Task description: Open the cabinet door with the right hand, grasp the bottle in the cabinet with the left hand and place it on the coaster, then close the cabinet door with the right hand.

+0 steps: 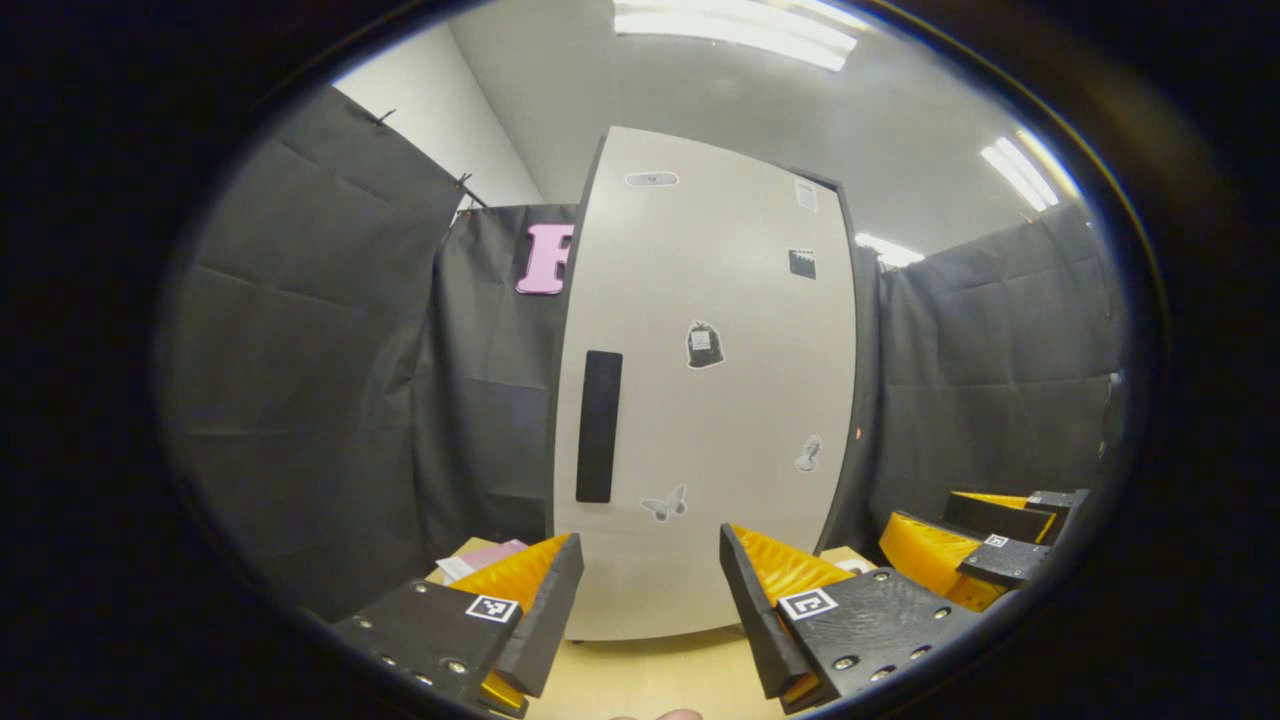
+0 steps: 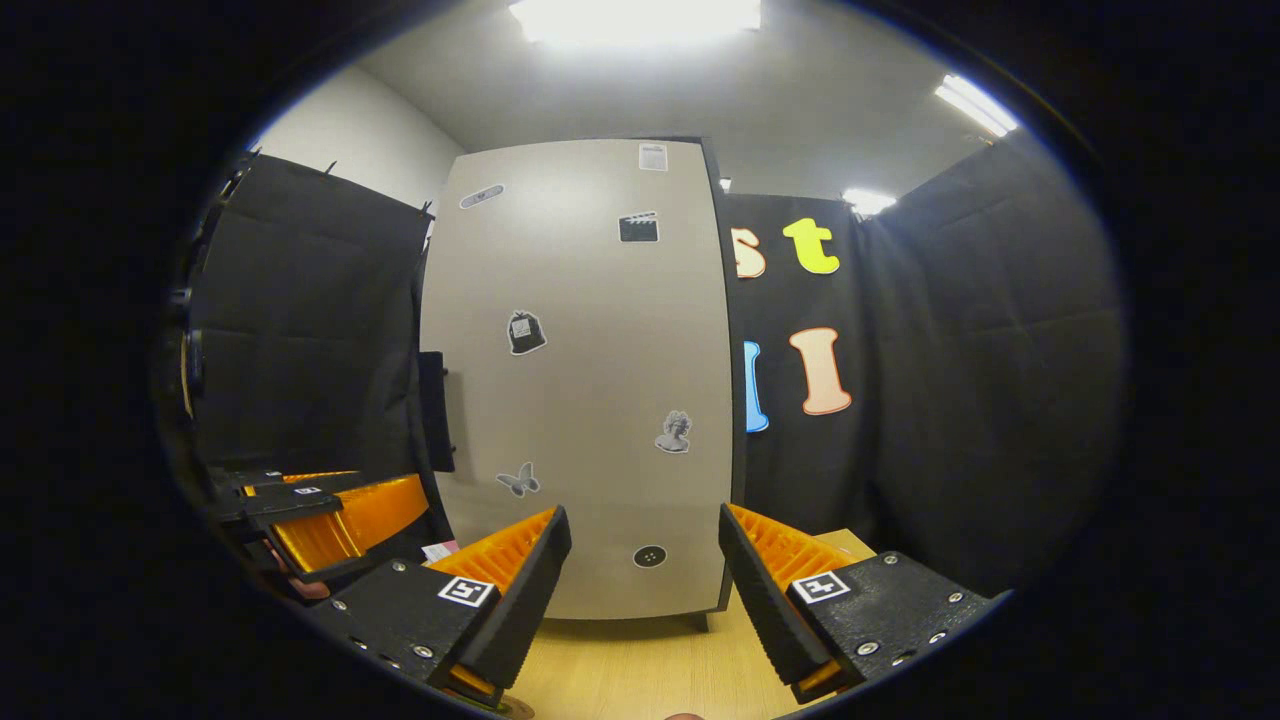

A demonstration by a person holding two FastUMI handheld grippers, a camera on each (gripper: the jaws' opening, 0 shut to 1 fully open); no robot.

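Observation:
A tall pale cabinet [image 1: 700, 400] stands on a wooden table with its door closed; small stickers dot the door and a dark vertical handle [image 1: 598, 427] sits near its left edge. My left gripper [image 1: 650, 590] is open a short way in front of the door, nothing between its fingers. The right gripper [image 1: 985, 545] shows at the lower right of the left gripper view. In the right gripper view the same cabinet [image 2: 590, 380] faces me, its handle [image 2: 436, 410] at the left edge. My right gripper [image 2: 645, 575] is open and empty, the left gripper [image 2: 320, 515] at lower left.
The light wooden table top [image 1: 650, 680] runs under both grippers up to the cabinet's foot. A pink and white flat item [image 1: 485, 558] lies on the table left of the cabinet. Black cloth walls close the booth on all sides.

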